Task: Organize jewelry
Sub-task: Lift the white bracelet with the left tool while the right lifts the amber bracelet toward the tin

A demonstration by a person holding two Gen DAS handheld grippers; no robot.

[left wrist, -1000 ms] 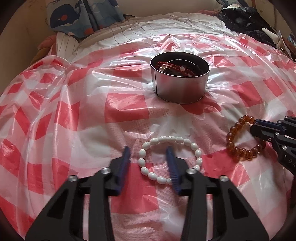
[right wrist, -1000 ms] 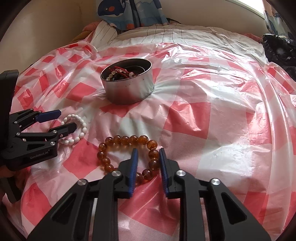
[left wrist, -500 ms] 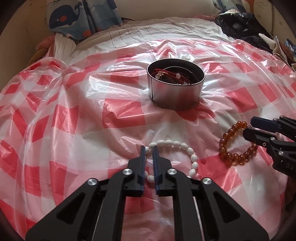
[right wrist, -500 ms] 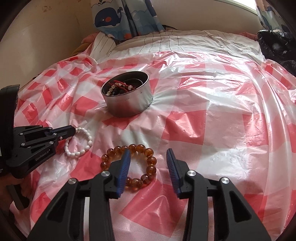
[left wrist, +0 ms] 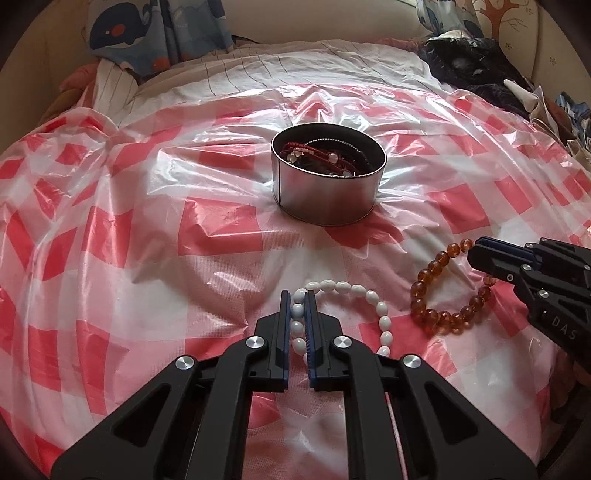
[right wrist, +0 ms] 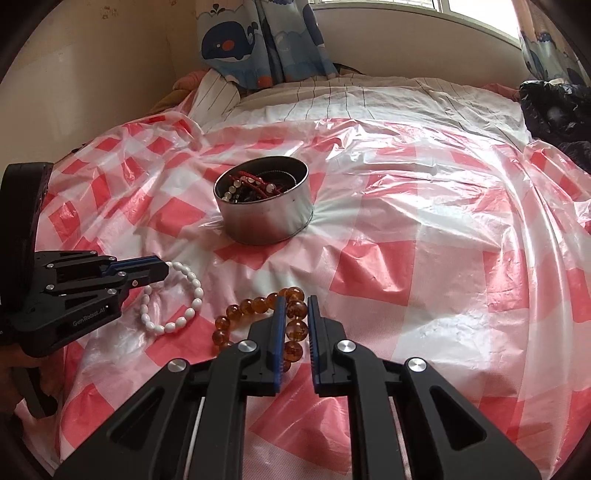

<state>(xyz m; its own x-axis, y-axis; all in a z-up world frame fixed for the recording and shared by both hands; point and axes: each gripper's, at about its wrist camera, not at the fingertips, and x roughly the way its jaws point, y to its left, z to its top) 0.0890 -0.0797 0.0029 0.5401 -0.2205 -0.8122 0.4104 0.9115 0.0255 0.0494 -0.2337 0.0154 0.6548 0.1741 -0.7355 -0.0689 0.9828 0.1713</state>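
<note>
A bed (right wrist: 369, 99) fills both views, its striped white sheet bare along the top and the rest under a glossy red-and-white checked plastic sheet (right wrist: 424, 229) that catches bright daylight. A beige wall (right wrist: 92, 62) takes the upper left of the right wrist view, a window (right wrist: 461, 11) runs along the top right, and a whale-print curtain (right wrist: 255, 40) hangs at the top centre. A second curtain (left wrist: 495, 14) with a tree print shows at the upper right of the left wrist view, over a dark heap of clothes (left wrist: 472, 70)
</note>
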